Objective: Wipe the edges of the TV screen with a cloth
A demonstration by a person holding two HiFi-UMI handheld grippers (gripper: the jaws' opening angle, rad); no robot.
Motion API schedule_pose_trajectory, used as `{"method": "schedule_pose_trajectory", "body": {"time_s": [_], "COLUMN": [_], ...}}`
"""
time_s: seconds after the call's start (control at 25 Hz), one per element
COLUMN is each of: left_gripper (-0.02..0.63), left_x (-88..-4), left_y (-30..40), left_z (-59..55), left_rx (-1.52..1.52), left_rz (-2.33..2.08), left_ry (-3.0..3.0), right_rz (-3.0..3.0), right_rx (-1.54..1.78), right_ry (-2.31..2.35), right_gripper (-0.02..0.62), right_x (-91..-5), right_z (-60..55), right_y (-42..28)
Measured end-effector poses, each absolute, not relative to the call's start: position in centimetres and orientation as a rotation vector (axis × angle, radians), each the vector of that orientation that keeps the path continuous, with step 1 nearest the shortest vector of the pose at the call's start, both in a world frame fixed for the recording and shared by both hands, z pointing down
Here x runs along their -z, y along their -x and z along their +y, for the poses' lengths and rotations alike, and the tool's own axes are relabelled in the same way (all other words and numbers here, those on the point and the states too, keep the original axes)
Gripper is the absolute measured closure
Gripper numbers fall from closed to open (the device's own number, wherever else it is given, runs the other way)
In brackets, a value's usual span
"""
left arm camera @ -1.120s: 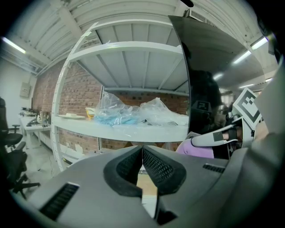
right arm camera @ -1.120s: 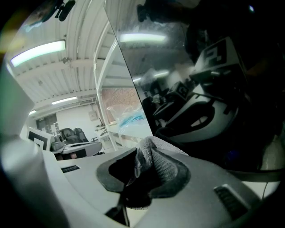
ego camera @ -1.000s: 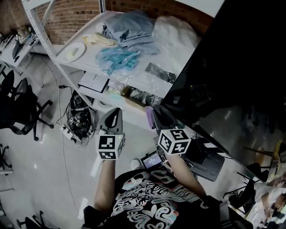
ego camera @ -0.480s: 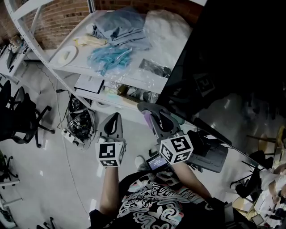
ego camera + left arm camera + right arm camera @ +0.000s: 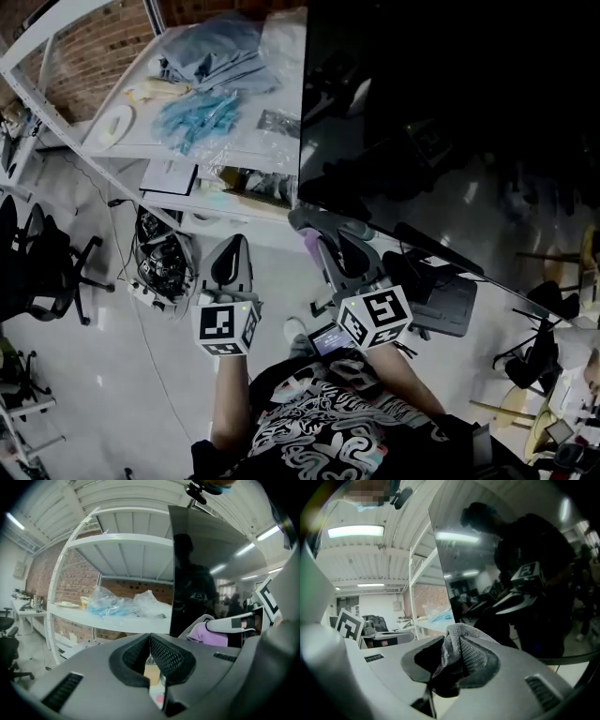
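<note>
My right hand-held gripper (image 5: 452, 645) clamps the cloth (image 5: 461, 631), with the TV screen (image 5: 450, 112) close ahead. My left hand-held gripper (image 5: 150, 640) hovers alongside with jaws pressed together, holding nothing.

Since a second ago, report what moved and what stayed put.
The head view swung toward the large black TV screen, which now fills more of the picture; the white metal shelf slid left. The right hand-held gripper stays shut on the pale purple cloth by the screen's lower left corner. The left hand-held gripper stays shut and empty beside it.
</note>
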State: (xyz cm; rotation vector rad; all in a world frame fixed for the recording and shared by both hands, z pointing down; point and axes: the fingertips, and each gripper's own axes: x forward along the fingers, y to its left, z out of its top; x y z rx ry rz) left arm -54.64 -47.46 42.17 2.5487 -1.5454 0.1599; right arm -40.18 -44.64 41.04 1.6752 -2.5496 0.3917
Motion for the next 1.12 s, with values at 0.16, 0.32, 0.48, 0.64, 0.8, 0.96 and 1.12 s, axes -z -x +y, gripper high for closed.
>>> {"method": "schedule_pose_trajectory", "body": {"time_s": [0.16, 0.32, 0.48, 0.64, 0.8, 0.96, 1.12], "left_gripper": [0.588, 0.588, 0.588, 0.588, 0.588, 0.588, 0.588], "left_x": [-41.1, -40.0, -39.4, -38.8, -37.9, -37.7, -37.7], "left_y": [52.8, 51.0, 49.0, 47.5, 46.7, 45.9, 45.3], "left_z": [-45.4, -42.5, -38.9, -35.0, -31.3, -27.8, -25.4], "left_rx": [-0.158, -0.144, -0.150, -0.163, -0.158, -0.164, -0.171], "left_rz": [-1.526, -1.515, -1.495, -1.475, -1.475, -1.470, -1.465], "left_ry": [-2.578, -2.605, -2.631, -2.662, -2.688, -2.706, -2.717], "right_rz": [-2.592, -2.594, -2.593, -2.588, -2.590, -2.583, -2.581], "right_rx": [-0.372, -0.334, -0.324, -0.315, -0.272, -0.257, -0.250], "right_ry": [-1.680, -1.682, -1.702, -1.729, -1.748, -1.768, -1.773], "right_gripper": [0.479, 0.479, 0.479, 0.479, 0.479, 0.479, 0.480], "right_x": [-39.7, -38.8, -38.2, -37.7, -36.6, -36.4, -36.4], "right_z": [-41.7, -37.9, -34.1, -30.2, -26.5, -23.1, -20.9], "right_y": [39.1, 37.9, 36.2, 35.0, 34.0, 33.0, 32.6]}}
